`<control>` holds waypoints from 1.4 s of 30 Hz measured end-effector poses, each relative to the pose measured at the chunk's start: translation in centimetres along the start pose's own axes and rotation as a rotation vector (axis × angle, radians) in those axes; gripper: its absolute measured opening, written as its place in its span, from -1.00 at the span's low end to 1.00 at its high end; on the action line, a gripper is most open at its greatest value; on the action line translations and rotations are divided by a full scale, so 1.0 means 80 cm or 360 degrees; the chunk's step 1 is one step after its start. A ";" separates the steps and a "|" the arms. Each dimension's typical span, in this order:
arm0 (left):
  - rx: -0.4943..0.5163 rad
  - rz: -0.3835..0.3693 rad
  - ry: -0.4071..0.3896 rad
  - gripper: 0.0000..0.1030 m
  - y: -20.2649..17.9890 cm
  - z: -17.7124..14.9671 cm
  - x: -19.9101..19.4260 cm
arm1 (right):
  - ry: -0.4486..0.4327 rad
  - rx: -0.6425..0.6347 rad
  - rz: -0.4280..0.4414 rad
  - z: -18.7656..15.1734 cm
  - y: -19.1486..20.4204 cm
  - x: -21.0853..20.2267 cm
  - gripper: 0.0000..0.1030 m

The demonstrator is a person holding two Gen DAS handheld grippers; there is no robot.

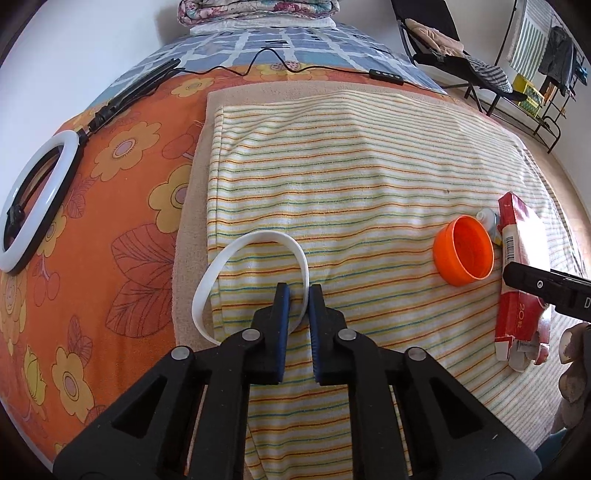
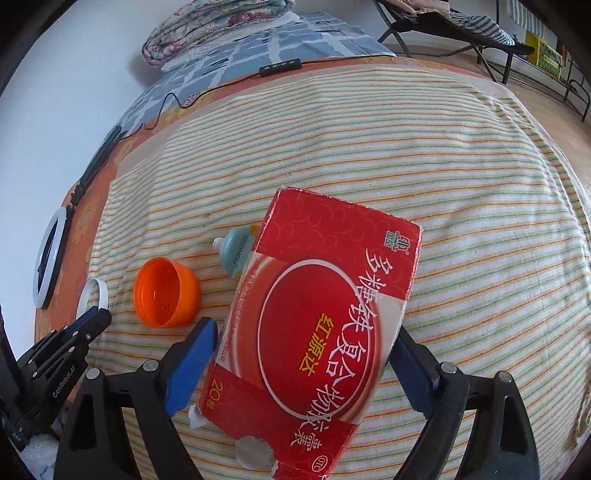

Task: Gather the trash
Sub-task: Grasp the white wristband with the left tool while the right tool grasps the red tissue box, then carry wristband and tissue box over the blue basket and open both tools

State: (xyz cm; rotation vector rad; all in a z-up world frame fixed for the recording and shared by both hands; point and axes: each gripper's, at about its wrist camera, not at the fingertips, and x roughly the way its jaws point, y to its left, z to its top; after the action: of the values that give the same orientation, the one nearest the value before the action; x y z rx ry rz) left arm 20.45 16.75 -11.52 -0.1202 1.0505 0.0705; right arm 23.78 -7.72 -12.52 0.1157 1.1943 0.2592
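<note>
A white plastic band (image 1: 236, 254) lies curled on the striped towel (image 1: 351, 166). My left gripper (image 1: 299, 295) has its blue-padded jaws nearly closed around the band's right side. My right gripper (image 2: 306, 350) is wide, its pads against both sides of a red cardboard box (image 2: 321, 317); the box also shows in the left wrist view (image 1: 517, 266). An orange cap (image 1: 463, 254) lies open side up beside the box; it also shows in the right wrist view (image 2: 166, 293). A small pale blue tube (image 2: 234, 253) lies partly under the box's far corner.
The towel covers an orange flowered bedsheet (image 1: 92, 221). A ring light (image 1: 33, 199) on a black stand and a cable with remote (image 1: 386, 77) lie on the bed's left and far side. A folded quilt (image 1: 255, 11) and a chair (image 1: 461, 55) stand beyond.
</note>
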 end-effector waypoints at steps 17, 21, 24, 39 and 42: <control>-0.0012 -0.0014 -0.0094 -0.95 -0.006 -0.007 -0.051 | 0.0079 0.0238 0.0591 -0.014 -0.068 -0.022 0.69; -0.0007 -0.0020 -0.0095 -0.95 -0.010 -0.008 -0.054 | 0.0022 0.0260 0.0638 -0.019 -0.070 -0.014 0.52; -0.0001 -0.0019 -0.0092 -0.95 -0.013 -0.009 -0.054 | -0.0029 0.0193 0.0570 -0.020 -0.056 -0.014 0.45; 0.0032 -0.0075 -0.0130 -0.95 -0.024 -0.020 -0.084 | -0.0102 -0.0037 0.0543 -0.016 -0.002 -0.065 -0.55; 0.0041 -0.0080 -0.0134 -0.95 -0.027 -0.023 -0.089 | -0.0098 -0.0132 0.0521 -0.019 0.020 -0.067 -0.55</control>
State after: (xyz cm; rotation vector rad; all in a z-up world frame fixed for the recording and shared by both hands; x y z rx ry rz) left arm 15.60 14.39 -6.11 -0.1193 0.9635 0.0166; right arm 20.34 -7.62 -7.89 0.2454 1.0985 0.5876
